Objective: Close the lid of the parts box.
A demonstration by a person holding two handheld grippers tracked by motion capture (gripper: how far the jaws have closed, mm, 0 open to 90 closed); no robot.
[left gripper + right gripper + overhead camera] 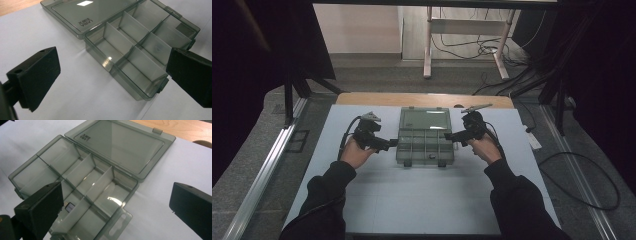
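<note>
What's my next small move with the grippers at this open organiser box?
Probably ease the right gripper down toward the small dark item in a near compartment of the compartment box. Both grippers are open and empty, the left gripper waits beside it, and the lid lies flat.

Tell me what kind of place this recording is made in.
Probably a lab or recording setup, not a home. A white-topped table stands between dark curtains, loose cables trail over the grey carpet behind it, and a person holds a gripper in each hand beside a clear compartment box.
</note>
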